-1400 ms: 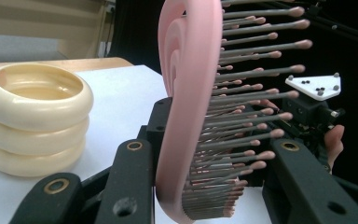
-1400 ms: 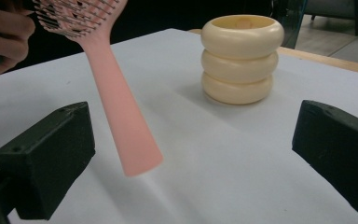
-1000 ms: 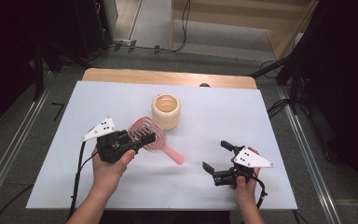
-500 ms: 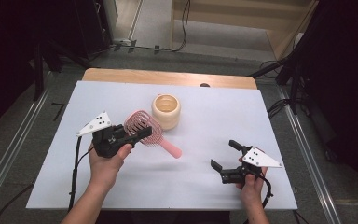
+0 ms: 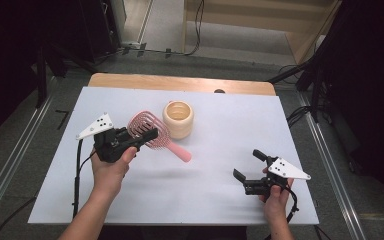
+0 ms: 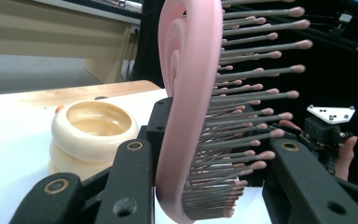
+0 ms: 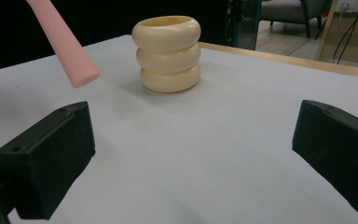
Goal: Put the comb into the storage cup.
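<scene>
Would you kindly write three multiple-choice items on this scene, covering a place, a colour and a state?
1. Where is the cream holder?
A. beside the brush head, toward the table's far edge
B. at the near right corner
C. between the right jaws

2. What colour is the hairbrush?
A. blue
B. pink
C. green

3. How does the right gripper stand?
A. shut on the holder
B. shut on the brush handle
C. open, holding nothing

Answers: 1 A, the high view places it there. 2 B, body and handle are pink. 3 C, its jaws stand apart over bare table.
</scene>
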`<state>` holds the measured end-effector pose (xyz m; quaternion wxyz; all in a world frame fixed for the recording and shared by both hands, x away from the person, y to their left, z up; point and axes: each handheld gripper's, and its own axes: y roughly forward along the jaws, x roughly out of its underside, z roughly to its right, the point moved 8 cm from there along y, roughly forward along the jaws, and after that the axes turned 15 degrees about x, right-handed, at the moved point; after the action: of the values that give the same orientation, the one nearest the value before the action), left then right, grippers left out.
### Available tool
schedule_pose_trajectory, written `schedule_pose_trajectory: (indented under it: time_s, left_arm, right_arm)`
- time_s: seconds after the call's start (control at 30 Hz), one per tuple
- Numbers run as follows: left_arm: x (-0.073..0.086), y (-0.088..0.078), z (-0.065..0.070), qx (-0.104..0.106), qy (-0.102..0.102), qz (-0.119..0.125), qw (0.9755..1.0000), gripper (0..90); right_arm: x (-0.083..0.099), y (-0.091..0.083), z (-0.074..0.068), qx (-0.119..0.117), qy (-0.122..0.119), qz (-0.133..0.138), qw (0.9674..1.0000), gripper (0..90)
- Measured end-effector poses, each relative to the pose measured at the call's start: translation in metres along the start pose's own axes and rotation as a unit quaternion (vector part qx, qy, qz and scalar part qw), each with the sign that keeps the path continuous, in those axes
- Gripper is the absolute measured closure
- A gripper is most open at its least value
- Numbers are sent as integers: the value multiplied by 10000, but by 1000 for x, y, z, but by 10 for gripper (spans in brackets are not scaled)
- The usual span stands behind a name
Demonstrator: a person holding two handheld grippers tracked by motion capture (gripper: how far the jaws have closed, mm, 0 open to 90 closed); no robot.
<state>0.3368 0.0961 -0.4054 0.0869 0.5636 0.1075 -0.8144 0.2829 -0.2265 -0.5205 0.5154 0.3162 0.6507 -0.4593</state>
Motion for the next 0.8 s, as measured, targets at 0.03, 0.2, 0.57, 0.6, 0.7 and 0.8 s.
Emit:
schedule_pose_trajectory:
  time_s: [0.03,0.2,0.57,0.6,0.7,0.8]
  left_arm:
    - [-1,0,-1,-10,15,-21,10000,653]
    - [-6,-1,-3,-50,73,29,10000,653]
    - [-14,1,-12,-121,52,97,9999,653]
    - [-14,1,-13,-129,60,104,9998,653]
    - [-16,1,-15,-140,42,113,9998,653]
    - [-18,1,-17,-163,46,126,9998,653]
  right_arm:
    - [0,0,1,8,-9,-6,10000,0]
    - [2,-1,4,23,-20,-11,10000,0]
    - [4,-1,7,49,-36,-46,10000,0]
    - [4,-1,7,40,-27,-40,10000,0]
    - [4,-1,8,48,-10,-27,10000,0]
    - [5,-1,9,49,8,-31,10000,0]
